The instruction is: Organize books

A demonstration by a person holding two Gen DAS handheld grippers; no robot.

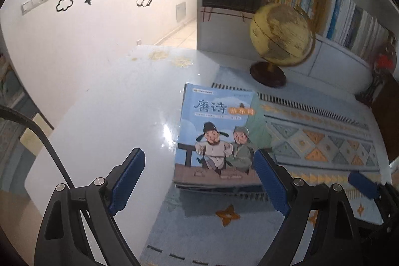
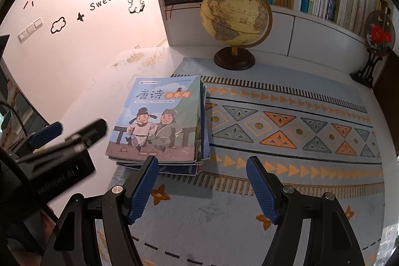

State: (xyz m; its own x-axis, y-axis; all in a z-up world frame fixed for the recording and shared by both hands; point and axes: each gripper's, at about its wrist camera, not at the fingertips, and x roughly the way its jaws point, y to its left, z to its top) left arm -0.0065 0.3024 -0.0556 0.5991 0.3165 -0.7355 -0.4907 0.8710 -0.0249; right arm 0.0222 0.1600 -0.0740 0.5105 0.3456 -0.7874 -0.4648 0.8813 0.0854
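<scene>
The stack of books [image 2: 159, 124] lies flat on the patterned mat [image 2: 286, 131], at the mat's left end, in front of and to the left of the globe [image 2: 235, 16]. They look like thin, glossy paperbacks, so I judge the pile fairly light but floppy and apt to slide apart; the edges are uneven, so squeezing it from both long sides, low on the stack, seems the safest hold. The top cover reads 唐诗 in large characters, with a yellow banner beside them whose smaller writing I cannot read surely.

The left gripper [image 1: 199, 181] hangs spread wide at the pile's near edge, pinching nothing. The right gripper [image 2: 202, 188] is also spread and empty, just right of the pile's near corner. Behind the globe stands a bookshelf [image 2: 281, 9] full of upright volumes; the wall [image 2: 74, 46] to the left of it says "Lifeis Sweet".
</scene>
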